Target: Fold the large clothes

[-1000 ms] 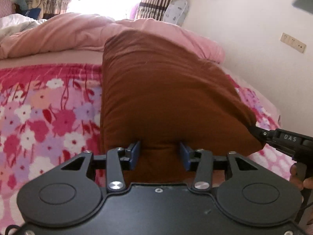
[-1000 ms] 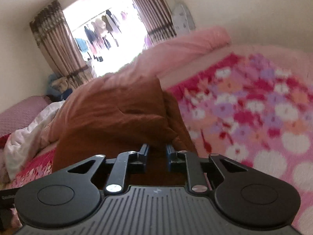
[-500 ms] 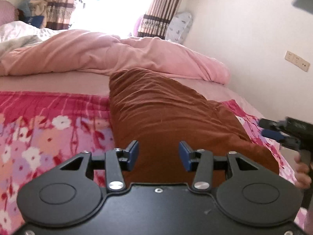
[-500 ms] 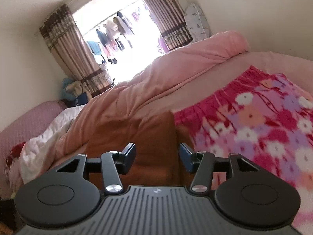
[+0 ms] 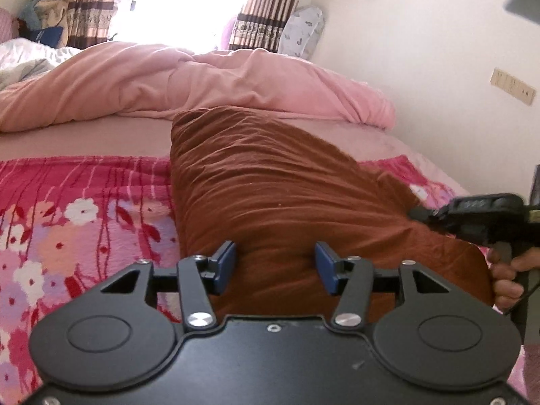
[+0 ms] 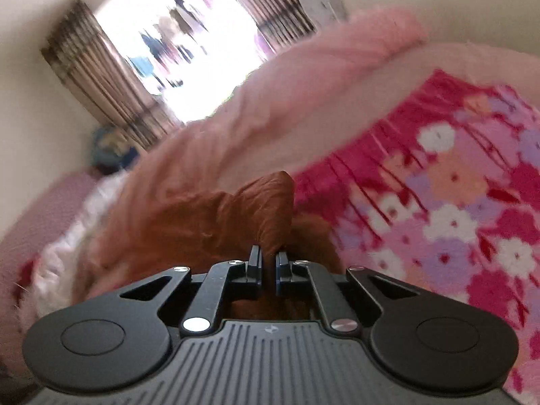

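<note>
A brown garment [image 5: 270, 182] lies folded in a long strip on the floral bedspread [image 5: 67, 222]. My left gripper [image 5: 275, 266] is open, its blue pads either side of the garment's near end, holding nothing. My right gripper [image 6: 269, 265] is shut on a raised fold of the brown garment [image 6: 270, 209]. In the left wrist view the right gripper [image 5: 418, 215] sits at the garment's right edge, held by a hand [image 5: 506, 276].
A pink duvet [image 5: 189, 81] is heaped across the far side of the bed. A white wall [image 5: 422, 50] with a socket plate [image 5: 513, 86] runs along the right. Curtains [image 5: 260, 10] and a bright window stand behind the bed.
My right gripper was open half a second ago and has now shut on the garment's edge. The left gripper stays open and has drawn back slightly.
</note>
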A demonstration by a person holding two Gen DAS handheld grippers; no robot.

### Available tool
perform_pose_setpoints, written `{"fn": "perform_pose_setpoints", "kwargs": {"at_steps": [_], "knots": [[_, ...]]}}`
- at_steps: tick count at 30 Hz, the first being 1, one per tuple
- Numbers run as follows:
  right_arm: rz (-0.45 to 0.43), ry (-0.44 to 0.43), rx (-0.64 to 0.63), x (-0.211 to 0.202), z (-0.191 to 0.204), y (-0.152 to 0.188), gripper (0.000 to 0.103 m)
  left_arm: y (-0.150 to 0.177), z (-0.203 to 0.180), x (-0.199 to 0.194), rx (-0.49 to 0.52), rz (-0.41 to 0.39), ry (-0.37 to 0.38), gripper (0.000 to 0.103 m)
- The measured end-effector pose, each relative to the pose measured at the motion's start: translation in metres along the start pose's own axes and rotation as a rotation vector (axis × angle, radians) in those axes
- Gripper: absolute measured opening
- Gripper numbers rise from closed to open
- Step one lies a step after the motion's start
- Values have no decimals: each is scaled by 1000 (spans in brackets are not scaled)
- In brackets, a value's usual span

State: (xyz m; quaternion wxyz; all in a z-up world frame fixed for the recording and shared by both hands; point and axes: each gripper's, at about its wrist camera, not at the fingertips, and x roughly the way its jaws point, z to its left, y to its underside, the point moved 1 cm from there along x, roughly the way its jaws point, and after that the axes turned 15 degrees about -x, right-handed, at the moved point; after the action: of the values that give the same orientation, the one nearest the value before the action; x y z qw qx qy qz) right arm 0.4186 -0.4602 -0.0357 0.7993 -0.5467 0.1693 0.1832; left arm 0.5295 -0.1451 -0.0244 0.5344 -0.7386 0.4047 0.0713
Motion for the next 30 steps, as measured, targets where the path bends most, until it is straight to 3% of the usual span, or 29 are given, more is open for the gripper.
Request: {"fn": "perform_pose_setpoints", "kwargs": {"at_steps": [2,3,4,5,6,10,14,19,21,24,28,30], "knots": [[51,19,24,16,-10,10,14,3,-2,2,28,-8,-24,58],[37,13,36,16,-12,12,17,3,-3,1,37,-13,-29,58],[4,8,57,9,-14,12,26,1,-1,-3,31,-14,-28,58],[-20,3,73,0,-14,12,37,0,1,-10,15,-15,-26,58],[-35,-3,77,-11,-12,11,39,0,4,-19,5,-18,-23,56],[-94,5,27,-74,-5,23,63,26,24,-69,-18,-49,-3,56],[-142,-44,120,-129,-16,61,66,72,43,-103,-59,-11,24,56],[-103,-89,269,-129,-32,100,66,111,38,-97,-17,26,-38,55],[-93,-92,296,-116,-30,101,66,116,34,-88,4,16,-81,48],[-100,-87,279,-103,-19,96,66,118,33,-80,16,-22,-123,45],[-103,-78,247,-97,-5,89,66,113,34,-77,13,-42,-106,42],[-111,-62,235,-95,0,88,66,111,32,-73,39,-46,-115,29]]}}
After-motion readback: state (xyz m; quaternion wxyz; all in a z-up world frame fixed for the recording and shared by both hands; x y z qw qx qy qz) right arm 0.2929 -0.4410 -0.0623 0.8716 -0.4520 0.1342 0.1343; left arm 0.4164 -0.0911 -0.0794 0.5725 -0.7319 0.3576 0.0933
